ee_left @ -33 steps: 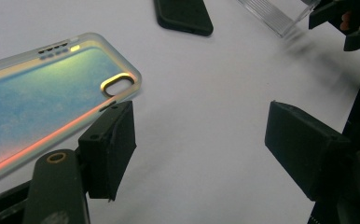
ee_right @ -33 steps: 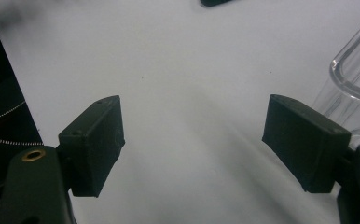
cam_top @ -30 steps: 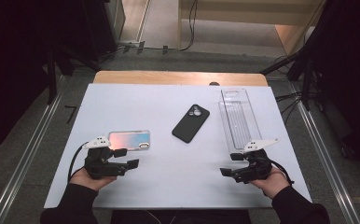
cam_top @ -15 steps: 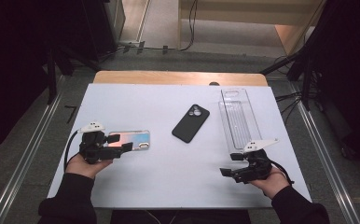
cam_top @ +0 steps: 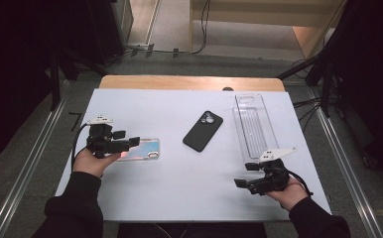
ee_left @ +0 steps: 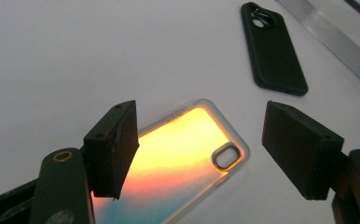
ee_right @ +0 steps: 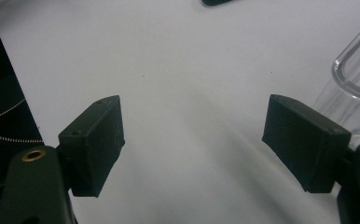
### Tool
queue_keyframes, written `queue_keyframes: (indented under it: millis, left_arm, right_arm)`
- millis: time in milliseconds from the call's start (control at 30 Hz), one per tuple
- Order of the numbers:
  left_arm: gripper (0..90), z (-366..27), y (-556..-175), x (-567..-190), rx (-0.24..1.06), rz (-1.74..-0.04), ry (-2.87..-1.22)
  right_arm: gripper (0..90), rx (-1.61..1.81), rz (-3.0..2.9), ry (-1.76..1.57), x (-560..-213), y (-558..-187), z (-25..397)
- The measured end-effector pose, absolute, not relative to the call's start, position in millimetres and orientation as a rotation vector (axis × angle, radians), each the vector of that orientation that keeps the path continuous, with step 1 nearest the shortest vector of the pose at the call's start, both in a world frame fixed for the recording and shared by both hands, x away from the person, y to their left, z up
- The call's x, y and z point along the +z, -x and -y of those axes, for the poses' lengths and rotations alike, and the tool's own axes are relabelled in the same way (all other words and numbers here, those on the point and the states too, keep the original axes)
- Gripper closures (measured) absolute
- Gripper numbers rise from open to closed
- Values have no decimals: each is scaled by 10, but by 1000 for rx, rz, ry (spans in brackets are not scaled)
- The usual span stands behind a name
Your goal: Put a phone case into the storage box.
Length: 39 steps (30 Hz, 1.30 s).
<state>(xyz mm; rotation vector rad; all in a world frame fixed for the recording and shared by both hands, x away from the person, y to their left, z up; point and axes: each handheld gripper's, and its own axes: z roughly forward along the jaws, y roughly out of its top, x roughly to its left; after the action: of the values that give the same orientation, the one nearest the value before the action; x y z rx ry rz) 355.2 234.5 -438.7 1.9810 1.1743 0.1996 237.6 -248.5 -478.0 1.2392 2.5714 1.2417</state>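
Little of the work is judged done: nothing is gripped yet. The broad, matte white counter [cam_top: 179, 188] carries everything. On its right side a long, ribbed tray of clear plastic [cam_top: 253, 126] lies empty. A matte black phone case with rounded corners [cam_top: 203, 130] rests mid-counter, untouched. The glossy iridescent phone case with a clear rim [ee_left: 178, 154] lies flat at the left, and the left tool [cam_top: 128, 144] is held spread over its near end, probably not touching it. The right tool [cam_top: 244, 181] is held spread above bare counter, just beside the tray. Pinching and lifting remain.
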Motion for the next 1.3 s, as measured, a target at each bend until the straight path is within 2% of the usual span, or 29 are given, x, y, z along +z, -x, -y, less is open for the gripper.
queue_keyframes:
  millis: [333,400,433,467,500,533,567,600,667,933,1300]
  left_arm:
    - [311,-2414,-3840,-4511,214,-1257,-1981]
    - [358,-2422,-3881,-4537,217,-1268,-1973]
    - [410,-2423,-3895,-4553,218,-1270,-1979]
    - [410,-2423,-3904,-4569,215,-1271,-1998]
    - [489,-2415,-3911,-4581,193,-1292,-2010]
    - [667,-2413,-3915,-4592,186,-1306,-2018]
    - [667,-2414,-3920,-4603,181,-1307,-2026]
    - [770,-2430,-3934,-4629,138,-1295,-2023]
    - [900,-2439,-3955,-4670,135,-1288,-2041]
    - [900,-2481,-4043,-4786,226,-1306,-2055]
    - [900,-2559,-4057,-4895,187,-1341,-2067]
  right_arm:
    - [185,1242,-2573,-1238,-4778,-2373,2484]
    - [185,1241,-2573,-1237,-4778,-2372,2484]
    - [185,1241,-2573,-1237,-4778,-2372,2484]
    - [185,1241,-2573,-1237,-4778,-2372,2484]
    - [185,1242,-2573,-1237,-4778,-2373,2484]
    - [185,1241,-2573,-1237,-4779,-2373,2483]
    - [185,1241,-2573,-1237,-4779,-2373,2483]
    - [185,1241,-2574,-1237,-4779,-2372,2483]
    - [185,1243,-2577,-1230,-4779,-2369,2480]
    - [185,1244,-2578,-1229,-4778,-2367,2480]
    - [185,1246,-2580,-1230,-4778,-2363,2479]
